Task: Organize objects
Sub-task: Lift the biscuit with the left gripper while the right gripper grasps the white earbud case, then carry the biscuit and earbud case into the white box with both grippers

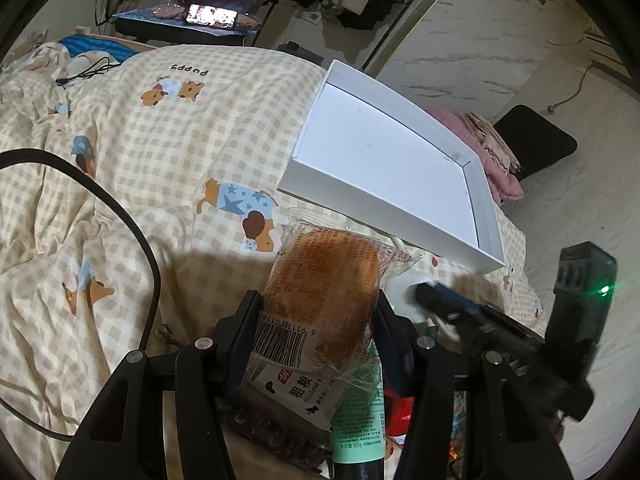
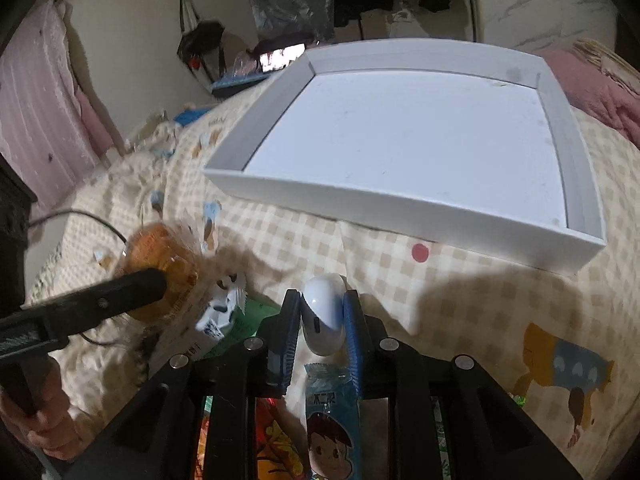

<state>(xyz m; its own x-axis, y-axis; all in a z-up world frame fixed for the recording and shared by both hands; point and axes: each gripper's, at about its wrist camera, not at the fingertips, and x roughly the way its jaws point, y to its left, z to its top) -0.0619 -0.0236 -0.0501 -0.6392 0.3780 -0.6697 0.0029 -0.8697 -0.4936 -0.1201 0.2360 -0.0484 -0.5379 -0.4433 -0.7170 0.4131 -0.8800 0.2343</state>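
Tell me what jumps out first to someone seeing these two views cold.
The big empty white tray lying on the checked puppy-print bedspread dominates both views. Nearer the cameras, each claw is clamped on something: the left claw grips a wrapped bun, and the right claw pinches a small white egg-shaped case. More snack packets lie underneath.

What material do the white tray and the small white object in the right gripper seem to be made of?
White tray: probably matte card or foam board; flat dull walls, sharp folded corners, no shine.
Small white object, between the right gripper pads: likely glossy hard plastic; smooth rounded shell with a bright highlight.
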